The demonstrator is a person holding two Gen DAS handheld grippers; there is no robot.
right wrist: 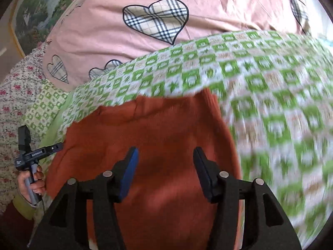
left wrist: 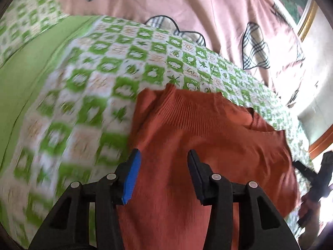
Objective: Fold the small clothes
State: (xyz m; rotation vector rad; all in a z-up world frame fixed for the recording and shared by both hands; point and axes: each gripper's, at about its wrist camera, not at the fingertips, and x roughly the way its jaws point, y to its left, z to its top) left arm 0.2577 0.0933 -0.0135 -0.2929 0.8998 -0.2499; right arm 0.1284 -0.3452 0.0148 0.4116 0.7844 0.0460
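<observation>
An orange-red knit sweater (left wrist: pixel 197 137) lies on a green-and-white checked sheet (left wrist: pixel 87 95), its ribbed hem toward the far side. It also shows in the right wrist view (right wrist: pixel 158 129). My left gripper (left wrist: pixel 164 156) is open and empty above the sweater's left part. My right gripper (right wrist: pixel 165 154) is open and empty above the sweater's right part. The other gripper shows at the right edge of the left wrist view (left wrist: pixel 318 175) and at the left edge of the right wrist view (right wrist: pixel 33 154), held by a hand. Both views are motion-blurred.
A pink quilt with plaid hearts (right wrist: pixel 154 20) lies bunched behind the sheet, also in the left wrist view (left wrist: pixel 187 6). A plain green strip (left wrist: pixel 25 68) borders the sheet on the left. A floral cloth (right wrist: pixel 16 95) lies at the left. A framed picture (left wrist: pixel 299 4) hangs on the wall.
</observation>
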